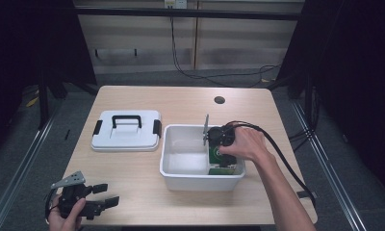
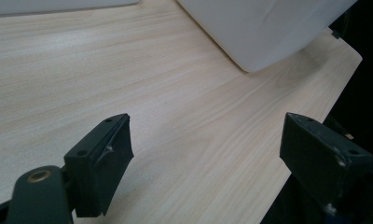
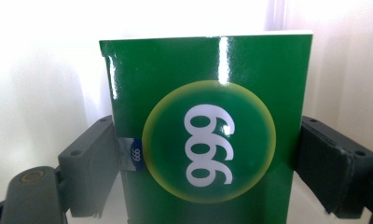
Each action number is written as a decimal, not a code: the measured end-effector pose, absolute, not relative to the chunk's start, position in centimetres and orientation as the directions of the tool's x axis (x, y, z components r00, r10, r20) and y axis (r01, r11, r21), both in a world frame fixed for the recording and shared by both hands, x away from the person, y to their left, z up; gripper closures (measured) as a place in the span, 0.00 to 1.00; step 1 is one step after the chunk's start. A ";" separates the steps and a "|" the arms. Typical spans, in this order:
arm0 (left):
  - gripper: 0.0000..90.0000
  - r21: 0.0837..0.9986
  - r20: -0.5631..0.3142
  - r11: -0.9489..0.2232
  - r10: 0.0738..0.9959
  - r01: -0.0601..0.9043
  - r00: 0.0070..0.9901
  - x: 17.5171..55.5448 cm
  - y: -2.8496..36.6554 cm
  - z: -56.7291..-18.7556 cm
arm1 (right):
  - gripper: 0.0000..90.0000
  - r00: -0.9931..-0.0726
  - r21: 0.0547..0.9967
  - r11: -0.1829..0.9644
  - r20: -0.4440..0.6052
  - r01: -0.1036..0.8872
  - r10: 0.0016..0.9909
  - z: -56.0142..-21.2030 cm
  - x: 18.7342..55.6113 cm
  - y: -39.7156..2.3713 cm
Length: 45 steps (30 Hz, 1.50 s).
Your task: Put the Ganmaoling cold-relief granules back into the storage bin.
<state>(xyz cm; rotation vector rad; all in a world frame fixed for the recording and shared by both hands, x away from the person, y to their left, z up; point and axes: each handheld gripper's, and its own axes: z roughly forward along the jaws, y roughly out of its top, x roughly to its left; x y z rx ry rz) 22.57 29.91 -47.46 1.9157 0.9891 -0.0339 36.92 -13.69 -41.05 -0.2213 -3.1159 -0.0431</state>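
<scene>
Wooden table (image 1: 147, 166): high view, lid (image 1: 126, 130) sits off, beside white bin (image 1: 200, 180); my right gripper (image 1: 218, 136) has green box (image 1: 223, 159) inside it. Left gripper (image 2: 208, 158): jaws wide, empty, idle. Right gripper view: jaws clamp the box. I'd guess release and lidding remain.

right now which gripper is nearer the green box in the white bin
Right. The right gripper has its jaws on both sides of the green box inside the white bin. The left gripper is open over the table's near left corner, well away.
</scene>
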 end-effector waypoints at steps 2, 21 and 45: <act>0.19 0.729 -0.404 -0.226 0.620 0.646 0.673 22.6 29.9 -47.5 | 0.15 -0.990 0.021 0.990 0.018 0.141 0.141 -41.1 36.9 -13.7; 0.19 0.729 -0.405 -0.224 0.620 0.646 0.672 22.6 29.9 -47.4 | 0.10 -0.987 0.047 0.986 0.050 0.158 0.155 -40.9 37.0 -14.1; 0.19 0.732 -0.399 -0.227 0.622 0.643 0.674 22.5 29.9 -47.4 | 0.11 -0.984 0.172 0.969 0.026 0.179 0.177 -38.6 36.7 -15.7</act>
